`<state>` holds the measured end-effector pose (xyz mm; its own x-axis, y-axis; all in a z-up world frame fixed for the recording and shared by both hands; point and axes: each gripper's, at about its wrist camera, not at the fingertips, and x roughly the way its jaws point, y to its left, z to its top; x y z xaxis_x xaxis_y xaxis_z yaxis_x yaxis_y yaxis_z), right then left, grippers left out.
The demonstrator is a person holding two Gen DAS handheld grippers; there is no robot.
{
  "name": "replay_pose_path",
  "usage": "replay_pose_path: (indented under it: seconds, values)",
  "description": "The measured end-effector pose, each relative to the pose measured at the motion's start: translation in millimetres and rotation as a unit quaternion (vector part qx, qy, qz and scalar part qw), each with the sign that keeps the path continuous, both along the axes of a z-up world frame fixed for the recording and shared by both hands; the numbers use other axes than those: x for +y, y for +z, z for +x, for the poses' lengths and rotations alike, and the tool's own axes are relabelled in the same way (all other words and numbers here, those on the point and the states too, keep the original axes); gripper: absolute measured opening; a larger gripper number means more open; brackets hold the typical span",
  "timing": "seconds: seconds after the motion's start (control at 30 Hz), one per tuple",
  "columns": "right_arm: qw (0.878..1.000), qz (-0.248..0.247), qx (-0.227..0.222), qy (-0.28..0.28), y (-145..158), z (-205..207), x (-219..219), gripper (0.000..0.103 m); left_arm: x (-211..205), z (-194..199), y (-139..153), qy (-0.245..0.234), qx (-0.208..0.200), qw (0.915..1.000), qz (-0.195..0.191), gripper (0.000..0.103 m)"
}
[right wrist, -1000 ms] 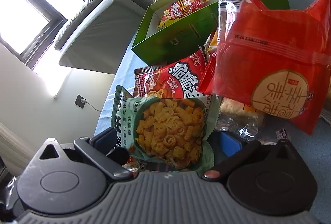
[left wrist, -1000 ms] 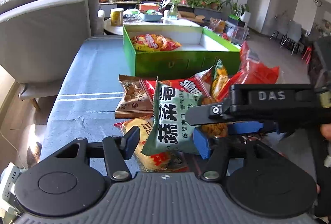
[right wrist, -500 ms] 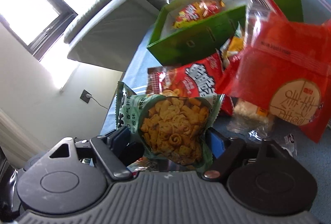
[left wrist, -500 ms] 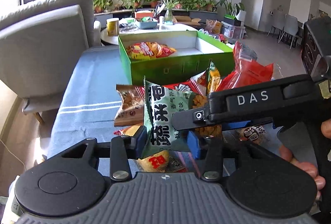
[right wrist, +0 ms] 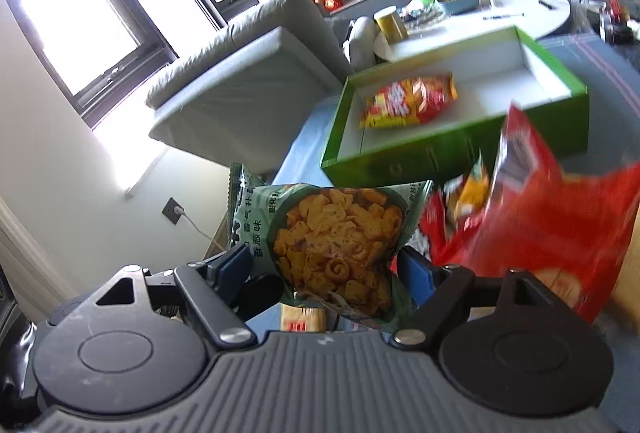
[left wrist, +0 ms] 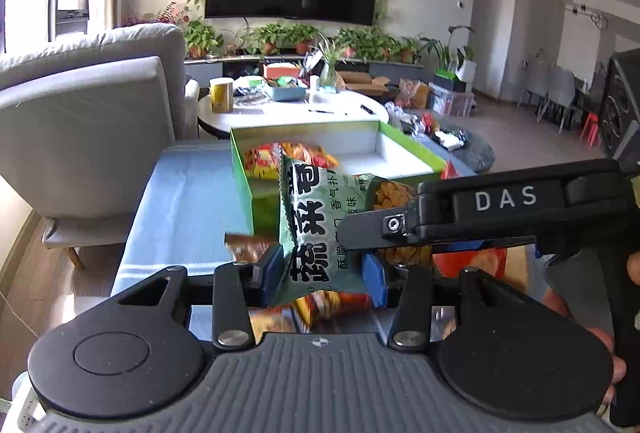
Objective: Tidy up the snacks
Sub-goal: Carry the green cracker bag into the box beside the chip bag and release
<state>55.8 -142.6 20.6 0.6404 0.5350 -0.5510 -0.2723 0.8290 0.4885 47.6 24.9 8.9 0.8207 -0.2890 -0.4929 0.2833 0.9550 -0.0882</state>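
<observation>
Together, both hand-held grippers (left wrist: pixel 326 275) (right wrist: pixel 326 267) pinch one crinkled green snack bag (left wrist: pixel 320 225) (window showing orange curls).

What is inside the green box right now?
In the green box, one red and yellow snack bag lies near the left end on the white floor. The rest looks bare in the right wrist view. The near wall hides the floor just behind it.

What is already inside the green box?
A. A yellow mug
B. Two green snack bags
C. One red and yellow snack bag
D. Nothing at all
C: the green box holds a single red and yellow snack bag on its white floor; the rest of the box is bare.
</observation>
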Motion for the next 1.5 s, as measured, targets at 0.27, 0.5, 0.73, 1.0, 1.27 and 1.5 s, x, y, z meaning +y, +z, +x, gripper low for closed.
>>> replay_pose_path:
  seconds: [0.27, 0.5, 0.73, 1.0, 1.27, 1.5]
  values:
    - [0.999, 0.001, -0.030, -0.028, 24.5, 23.5, -14.4, 0.076, -20.3, 30.3, 14.8, -0.001, -0.009, 1.0000, -0.004, 0.041]
    - [0.998, -0.002, -0.045, -0.034, 36.5, 60.2, -21.8, 0.076, -32.1, 68.4, 28.8, 0.006, -0.013, 0.9999, 0.001, 0.041]
    - [0.999, 0.008, -0.040, -0.021, 38.7, 105.3, -28.1, 0.076, -32.2, 111.4, 31.7, 0.016, 0.000, 0.9999, -0.006, 0.041]
    - [0.999, -0.027, -0.022, -0.016, 24.8, 137.4, -18.8, 0.076, -33.6, 146.5, 12.5, 0.026, 0.033, 0.9991, -0.003, 0.041]
    - [0.999, -0.028, 0.013, -0.012, 3.5, 160.4, -15.1, 0.076, -26.3, 168.8, -7.8, 0.033, 0.067, 0.9972, -0.006, 0.041]
    - [0.999, -0.035, 0.032, -0.011, -3.9, 168.7, -11.1, 0.076, -23.5, 178.5, -17.9, 0.036, 0.084, 0.9958, -0.008, 0.041]
